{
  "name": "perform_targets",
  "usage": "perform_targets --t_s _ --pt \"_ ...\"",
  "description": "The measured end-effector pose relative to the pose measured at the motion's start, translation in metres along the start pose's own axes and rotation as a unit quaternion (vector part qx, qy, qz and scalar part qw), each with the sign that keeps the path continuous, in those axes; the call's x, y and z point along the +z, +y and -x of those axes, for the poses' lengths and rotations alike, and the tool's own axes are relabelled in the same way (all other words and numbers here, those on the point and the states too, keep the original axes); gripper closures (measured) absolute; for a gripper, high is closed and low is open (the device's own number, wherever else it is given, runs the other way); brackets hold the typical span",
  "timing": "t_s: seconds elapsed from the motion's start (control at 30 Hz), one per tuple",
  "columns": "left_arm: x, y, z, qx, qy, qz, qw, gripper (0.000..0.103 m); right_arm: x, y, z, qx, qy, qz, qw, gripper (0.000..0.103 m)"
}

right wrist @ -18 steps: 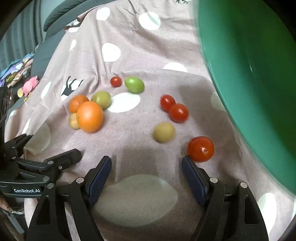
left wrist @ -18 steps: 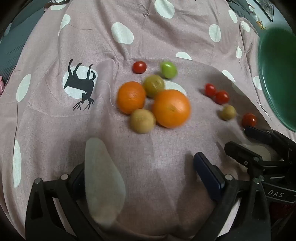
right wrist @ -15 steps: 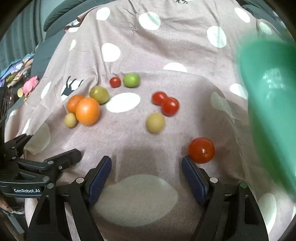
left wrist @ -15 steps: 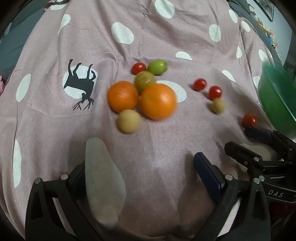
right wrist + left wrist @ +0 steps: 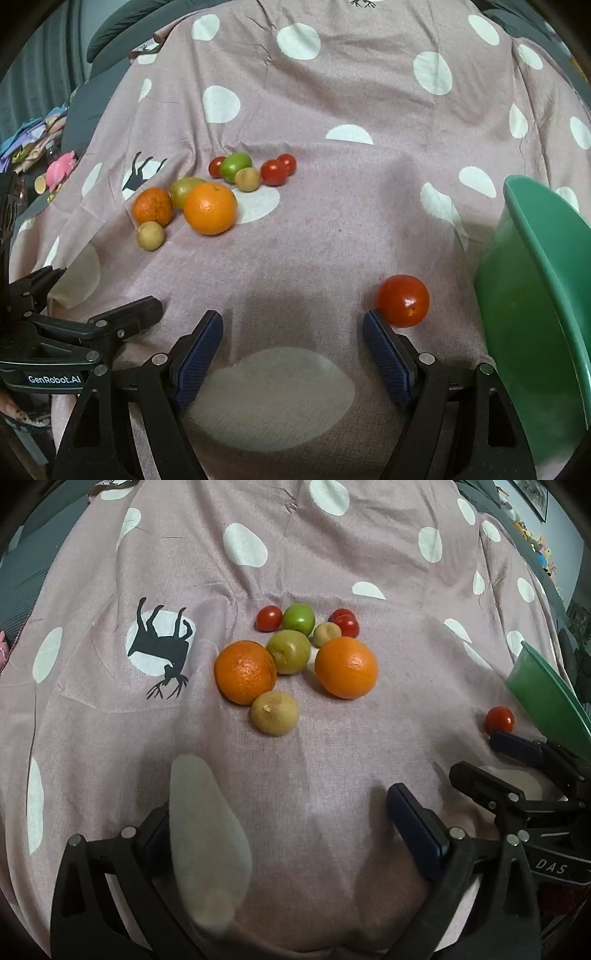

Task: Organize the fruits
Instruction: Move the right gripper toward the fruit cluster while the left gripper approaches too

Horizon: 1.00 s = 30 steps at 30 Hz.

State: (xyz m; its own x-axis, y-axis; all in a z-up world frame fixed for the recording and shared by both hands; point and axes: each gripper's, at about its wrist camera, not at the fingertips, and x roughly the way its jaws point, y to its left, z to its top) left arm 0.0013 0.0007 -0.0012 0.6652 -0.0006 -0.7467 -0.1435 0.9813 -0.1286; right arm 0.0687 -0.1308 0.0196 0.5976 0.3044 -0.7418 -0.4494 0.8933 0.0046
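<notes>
Several fruits lie bunched on the pink spotted cloth: two oranges, a yellow-green fruit, a tan fruit, a green one and small red tomatoes. One bigger tomato lies apart, just beyond my right gripper's right fingertip. My right gripper is open over bare cloth. The left gripper is open too, short of the bunch, with nothing between its fingers. A green bowl stands tilted at the right.
A deer print marks the cloth left of the fruit. Each gripper shows in the other's view: the right gripper low right, the left gripper low left. Toys and clutter lie beyond the cloth's left edge.
The green bowl has swung away to the right and down. The loose fruits have rolled together into one bunch; the lone tomato stayed by the right fingertip. Both grippers have kept still.
</notes>
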Motion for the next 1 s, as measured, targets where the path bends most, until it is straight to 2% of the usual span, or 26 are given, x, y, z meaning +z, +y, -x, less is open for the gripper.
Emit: perform_targets --t_s 0.43,0.5,0.57,0.63,0.77,0.87,1.0 --pt "0.001 0.003 0.001 0.008 0.003 0.003 1.0000 0.002 -0.004 -0.001 0.001 -0.003 0.000 0.000 1.000 0.023" --pt "0.001 0.003 0.003 0.010 0.004 0.000 0.9999 0.003 -0.005 0.000 0.001 -0.004 0.002 0.000 1.000 0.023" --pt "0.002 0.004 0.006 0.011 0.007 -0.002 0.9999 0.012 -0.004 0.001 -0.001 -0.009 0.014 0.000 1.000 0.023" --pt "0.004 0.010 0.014 0.001 0.003 0.009 1.0000 0.024 0.001 0.003 -0.002 -0.016 0.035 -0.003 0.999 0.023" --pt "0.014 0.026 0.033 -0.031 -0.012 0.044 0.9985 0.024 0.002 -0.005 0.006 0.010 0.044 -0.033 0.998 0.024" --pt "0.019 0.036 0.048 -0.053 -0.026 0.064 0.9962 0.024 0.005 -0.011 0.016 0.030 0.032 -0.051 0.998 0.024" --pt "0.021 0.036 0.059 -0.058 -0.034 0.061 0.9958 0.027 0.008 -0.018 0.029 0.035 0.012 -0.073 0.997 0.024"
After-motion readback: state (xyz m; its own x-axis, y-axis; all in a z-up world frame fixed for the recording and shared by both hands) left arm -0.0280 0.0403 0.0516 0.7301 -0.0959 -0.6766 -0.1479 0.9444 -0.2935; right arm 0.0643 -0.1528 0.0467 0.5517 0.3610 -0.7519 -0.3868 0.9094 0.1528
